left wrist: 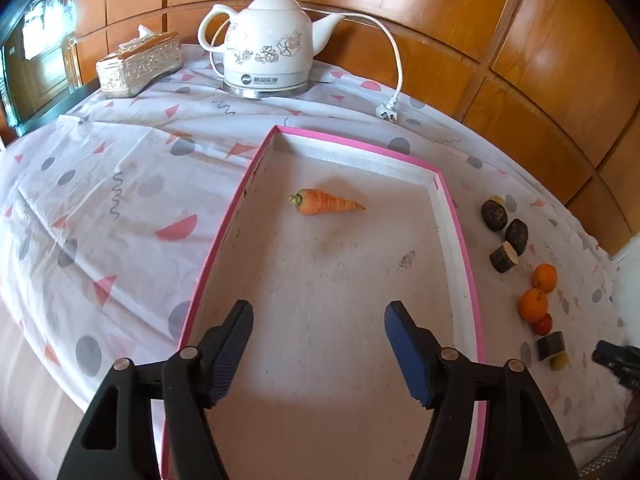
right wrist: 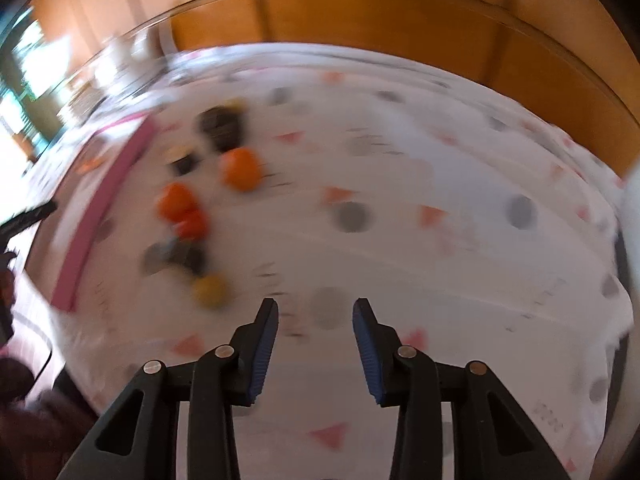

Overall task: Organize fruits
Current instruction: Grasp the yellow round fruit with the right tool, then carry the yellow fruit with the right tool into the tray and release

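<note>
A carrot [left wrist: 326, 202] lies alone inside a shallow pink-rimmed box [left wrist: 464, 240]. My left gripper [left wrist: 319, 320] is open and empty above the near part of the box. Right of the box on the cloth lie dark cut pieces [left wrist: 505, 236], two oranges [left wrist: 538, 292], a small red fruit [left wrist: 543, 325] and a small yellow fruit [left wrist: 559, 361]. In the blurred right wrist view my right gripper [right wrist: 316, 320] is open and empty over the cloth, with the oranges [right wrist: 240, 169], dark pieces [right wrist: 220, 124] and yellow fruit [right wrist: 210, 290] ahead to its left.
A white electric kettle [left wrist: 268, 40] with cord and plug [left wrist: 386, 112] stands at the back of the table. A patterned tissue box [left wrist: 138, 64] sits back left. Wooden wall panels [left wrist: 540, 60] close behind. The box's pink rim [right wrist: 108, 200] shows left in the right wrist view.
</note>
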`<state>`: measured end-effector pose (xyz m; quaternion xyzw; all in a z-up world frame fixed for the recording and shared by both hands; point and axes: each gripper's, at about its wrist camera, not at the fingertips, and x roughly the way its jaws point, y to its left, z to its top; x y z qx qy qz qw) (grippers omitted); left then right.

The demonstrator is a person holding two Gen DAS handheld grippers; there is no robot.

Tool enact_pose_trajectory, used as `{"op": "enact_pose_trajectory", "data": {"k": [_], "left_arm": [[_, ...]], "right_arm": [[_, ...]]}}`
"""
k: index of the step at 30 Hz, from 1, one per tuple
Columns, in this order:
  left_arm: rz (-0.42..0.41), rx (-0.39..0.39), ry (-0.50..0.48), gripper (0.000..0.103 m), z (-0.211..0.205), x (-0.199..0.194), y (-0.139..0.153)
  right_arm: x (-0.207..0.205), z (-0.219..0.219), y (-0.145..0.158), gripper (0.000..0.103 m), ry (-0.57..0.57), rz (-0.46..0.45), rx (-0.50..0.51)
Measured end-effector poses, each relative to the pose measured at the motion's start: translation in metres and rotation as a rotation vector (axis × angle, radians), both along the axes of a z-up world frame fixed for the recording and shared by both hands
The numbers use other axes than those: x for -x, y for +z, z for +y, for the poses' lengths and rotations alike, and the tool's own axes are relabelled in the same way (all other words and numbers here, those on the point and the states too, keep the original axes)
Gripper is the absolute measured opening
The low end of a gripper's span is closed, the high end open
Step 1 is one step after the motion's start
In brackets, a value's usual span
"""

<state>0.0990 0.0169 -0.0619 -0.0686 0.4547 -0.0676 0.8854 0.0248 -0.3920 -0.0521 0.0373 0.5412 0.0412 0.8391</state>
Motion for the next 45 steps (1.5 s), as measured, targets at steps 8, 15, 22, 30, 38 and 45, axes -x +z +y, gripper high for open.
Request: {"op": "enact_pose_trajectory", "data": {"k": [8, 15, 22, 30, 38, 45], "left_arm": [[-0.028, 0.026, 0.024, 0.072, 0.01, 0.018, 0.008], [-0.076, 0.024, 0.113, 0.081, 0.033, 0.035, 0.014], [-0.07, 0.032, 0.216, 0.088, 0.061, 0.04, 0.008], [-0.086, 0.007, 0.259, 0.088, 0.072, 0.047, 0.006], [-0.092, 0.021, 0.321, 0.09, 0.084, 0.051, 0.006], [-0.075, 0.03, 0.361, 0.09, 0.093, 0.05, 0.001]], "right_arm": [[-0.018, 0.062, -0.007, 0.039, 0.16, 0.025, -0.009], [-0.028, 0.08, -0.037, 0.025, 0.158, 0.078, 0.063], [-0.013, 0.084, -0.027, 0.025, 0.146, 0.047, 0.079], [0.005, 0.121, -0.012, 0.025, 0.248, 0.025, 0.043], [-0.003, 0.156, -0.002, 0.025, 0.282, -0.014, 0.012], [-0.029, 0.203, 0.024, 0.025, 0.326, -0.102, -0.068]]}}
